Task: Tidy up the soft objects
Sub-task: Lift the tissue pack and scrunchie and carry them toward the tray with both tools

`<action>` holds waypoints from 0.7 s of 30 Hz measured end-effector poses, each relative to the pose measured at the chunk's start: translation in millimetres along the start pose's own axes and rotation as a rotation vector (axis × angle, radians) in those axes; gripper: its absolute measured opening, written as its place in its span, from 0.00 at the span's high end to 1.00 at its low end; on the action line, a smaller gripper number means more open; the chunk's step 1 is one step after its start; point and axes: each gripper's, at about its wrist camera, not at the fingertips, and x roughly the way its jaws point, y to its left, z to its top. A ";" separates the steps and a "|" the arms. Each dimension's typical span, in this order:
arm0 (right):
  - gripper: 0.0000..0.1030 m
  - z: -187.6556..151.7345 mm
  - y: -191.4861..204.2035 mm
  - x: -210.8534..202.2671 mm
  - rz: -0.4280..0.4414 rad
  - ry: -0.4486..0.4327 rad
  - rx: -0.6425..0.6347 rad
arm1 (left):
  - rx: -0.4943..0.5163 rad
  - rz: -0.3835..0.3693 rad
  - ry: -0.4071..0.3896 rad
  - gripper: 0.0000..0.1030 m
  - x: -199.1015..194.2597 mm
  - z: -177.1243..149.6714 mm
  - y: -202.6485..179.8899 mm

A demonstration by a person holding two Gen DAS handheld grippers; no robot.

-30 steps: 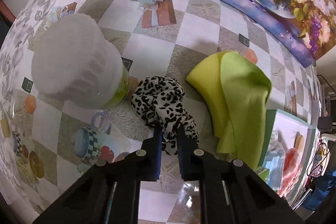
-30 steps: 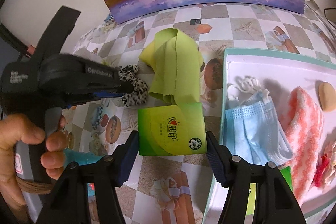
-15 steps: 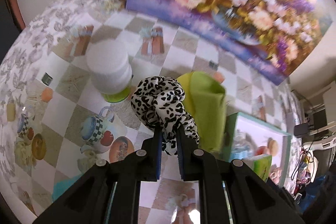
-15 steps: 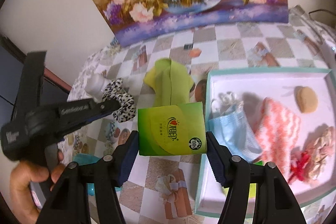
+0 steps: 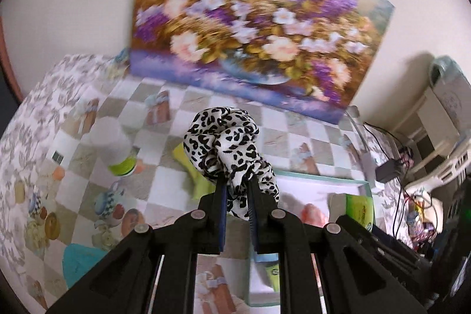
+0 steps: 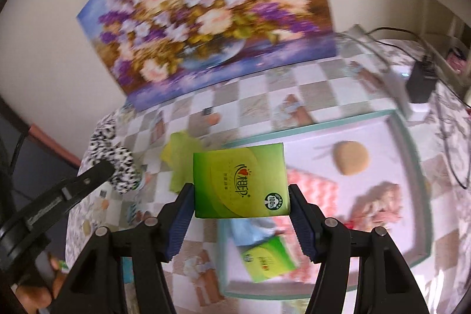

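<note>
Surroundings: a floral painting leans on the wall behind the checked worktop; a white bottle with a green base stands at left, a yellow-green cloth lies beside the tray.
Tray: teal-rimmed tray holds a tan round pad, a pink knit piece, a blue mask and another green pack.
Left gripper: clenched on the leopard-print scrunchie, lifted clear of the worktop, bunched above the fingertips.
Right gripper: grasping the green tissue pack by its two sides, above the tray's near-left edge.
</note>
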 end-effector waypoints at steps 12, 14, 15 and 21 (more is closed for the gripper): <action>0.36 11.0 -76.6 -19.0 -0.111 -0.051 0.111 | 0.169 -0.057 0.015 0.87 18.3 -15.2 -84.6; 0.36 11.3 -90.8 -19.2 -0.134 -0.056 0.126 | 0.205 -0.076 0.032 0.87 27.4 -21.2 -99.5; 0.36 11.4 -95.9 -19.1 -0.146 -0.058 0.128 | 0.216 -0.082 0.040 0.87 31.4 -23.8 -104.7; 0.36 11.0 -126.0 -11.4 -0.203 -0.055 0.149 | 0.292 -0.099 0.095 0.87 61.2 -43.9 -133.8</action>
